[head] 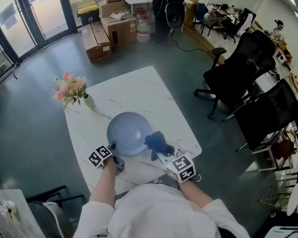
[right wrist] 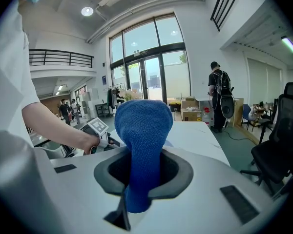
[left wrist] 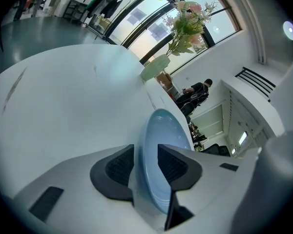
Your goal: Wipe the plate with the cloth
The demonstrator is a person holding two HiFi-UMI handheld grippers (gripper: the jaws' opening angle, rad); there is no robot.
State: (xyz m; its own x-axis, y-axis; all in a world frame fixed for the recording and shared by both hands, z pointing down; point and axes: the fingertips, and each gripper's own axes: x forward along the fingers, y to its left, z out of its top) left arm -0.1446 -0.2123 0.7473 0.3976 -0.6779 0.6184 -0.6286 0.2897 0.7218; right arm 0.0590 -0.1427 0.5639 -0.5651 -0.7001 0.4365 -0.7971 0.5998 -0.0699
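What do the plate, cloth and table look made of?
Plate: pale blue with a smooth, glossy sheen; probably glazed ceramic, possibly melamine.
Cloth: blue and matte, with a fine looped weave showing; knit or microfibre.
Table: smooth white top with grey veins; marble or a marble-look laminate.

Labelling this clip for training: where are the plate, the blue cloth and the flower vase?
plate (head: pixel 126 130), head view, bare middle of its face
cloth (right wrist: pixel 142 126), right gripper view, its bunched upper end
flower vase (head: pixel 89 102), head view, the vase's pale body
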